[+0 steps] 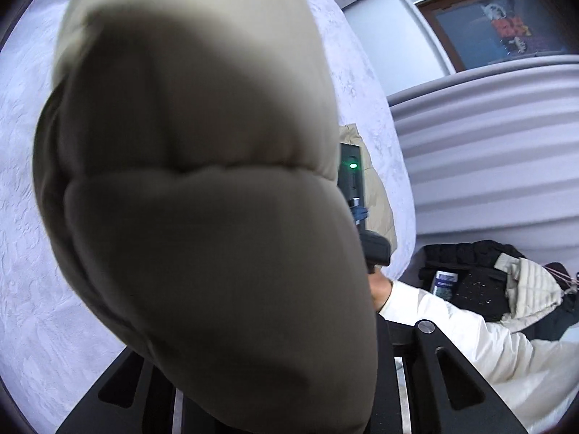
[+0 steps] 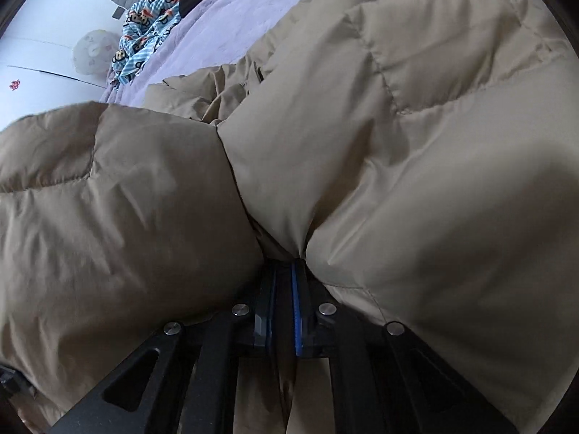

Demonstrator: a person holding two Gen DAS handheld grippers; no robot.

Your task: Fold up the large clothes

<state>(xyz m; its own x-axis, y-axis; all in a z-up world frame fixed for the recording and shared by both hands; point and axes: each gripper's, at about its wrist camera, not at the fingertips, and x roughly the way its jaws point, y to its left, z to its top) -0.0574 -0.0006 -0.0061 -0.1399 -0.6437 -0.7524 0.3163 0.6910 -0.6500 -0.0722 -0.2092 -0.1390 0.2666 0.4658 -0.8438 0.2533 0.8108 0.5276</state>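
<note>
Puffy tan jacket (image 2: 416, 144): spread on the lilac bed (image 2: 217, 29). Right gripper (image 2: 286, 271): fingers pressed together, pinching a jacket fold. Left gripper (image 1: 275, 379): fingers hidden, apparently clamping a raised jacket section.

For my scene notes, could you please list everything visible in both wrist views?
Beige quilted puffer jacket: one, tan, spread over the bed, pinched by both grippers.
Lilac textured bedspread: one, pale purple, under the jacket.
Blue cartoon-print cloth: one, blue striped, far end of the bed.
Black and cream clothes pile: one heap, beside the bed.
Grey ribbed headboard: one, grey, right of the bed.
White sleeve: one, behind the right gripper.
Left gripper: black, shut on the jacket.
Right gripper: black, blue-padded, shut on the jacket.
</note>
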